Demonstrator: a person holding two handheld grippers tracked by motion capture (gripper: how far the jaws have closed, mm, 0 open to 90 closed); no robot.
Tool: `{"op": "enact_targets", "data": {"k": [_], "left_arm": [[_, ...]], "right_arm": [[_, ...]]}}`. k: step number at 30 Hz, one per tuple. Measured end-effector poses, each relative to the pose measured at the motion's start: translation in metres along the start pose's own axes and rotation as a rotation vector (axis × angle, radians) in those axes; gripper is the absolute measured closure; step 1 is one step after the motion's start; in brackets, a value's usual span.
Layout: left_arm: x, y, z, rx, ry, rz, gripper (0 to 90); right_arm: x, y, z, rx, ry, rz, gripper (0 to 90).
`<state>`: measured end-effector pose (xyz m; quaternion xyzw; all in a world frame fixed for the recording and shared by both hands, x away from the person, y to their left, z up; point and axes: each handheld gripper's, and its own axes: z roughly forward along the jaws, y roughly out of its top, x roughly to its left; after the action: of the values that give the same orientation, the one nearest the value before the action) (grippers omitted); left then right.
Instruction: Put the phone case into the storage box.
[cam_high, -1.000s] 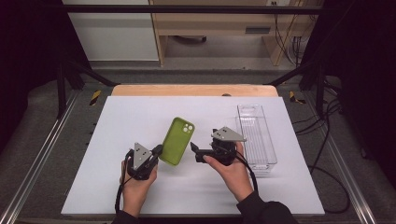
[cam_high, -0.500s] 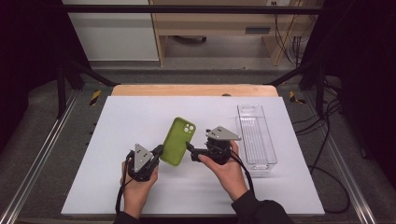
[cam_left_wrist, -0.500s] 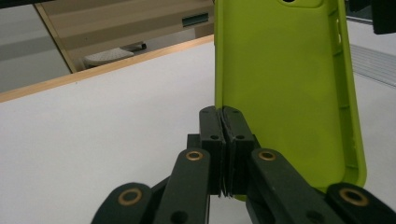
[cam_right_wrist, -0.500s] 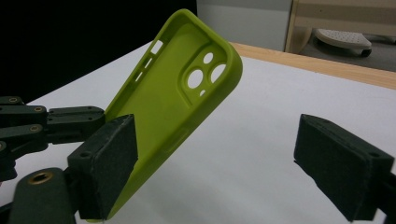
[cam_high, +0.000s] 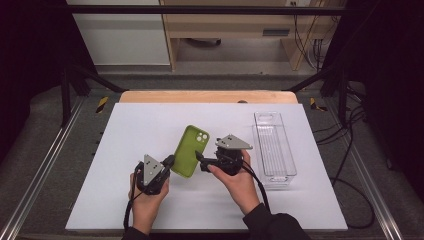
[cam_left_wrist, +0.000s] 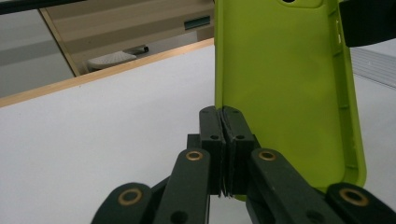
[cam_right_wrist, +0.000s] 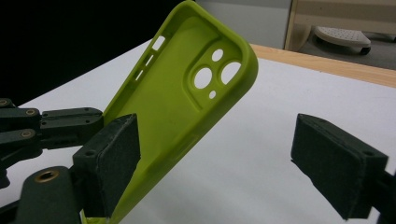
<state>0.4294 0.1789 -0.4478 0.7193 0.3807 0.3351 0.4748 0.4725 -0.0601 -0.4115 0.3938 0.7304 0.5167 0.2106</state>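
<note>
High view: a white table (cam_high: 150, 130) is seen, with a clear plastic bin (cam_high: 272, 147) set lengthwise toward its right side, well apart from the green phone case (cam_high: 190, 150), which is held tilted above the middle of the table, to the left of the bin. At the lower left corner of the case the left gripper (cam_high: 167, 162) is placed, carried in the person's left hand (cam_high: 145, 200); in the left gripper view its jaws are seen pinched tight on the thin edge of the case (cam_left_wrist: 280, 93). Just to the right of the case, between it and the bin, the right gripper (cam_high: 200, 157) is held in the right hand (cam_high: 240, 182). In the right gripper view its jaws are seen standing wide after having just been closing slightly, with one pad (cam_right_wrist: 109, 161) beside the case's side wall (cam_right_wrist: 182, 102) and the other well clear of it
</note>
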Motion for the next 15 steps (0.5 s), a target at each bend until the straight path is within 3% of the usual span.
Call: {"op": "enact_targets", "data": {"k": [15], "left_arm": [[-0.0024, 0.0008, -0.0008, -0.012, 0.000, 0.008, 88.2]], "right_arm": [[0.0019, 0.0055, 0.0019, -0.006, 0.028, 0.023, 31.0]]}}
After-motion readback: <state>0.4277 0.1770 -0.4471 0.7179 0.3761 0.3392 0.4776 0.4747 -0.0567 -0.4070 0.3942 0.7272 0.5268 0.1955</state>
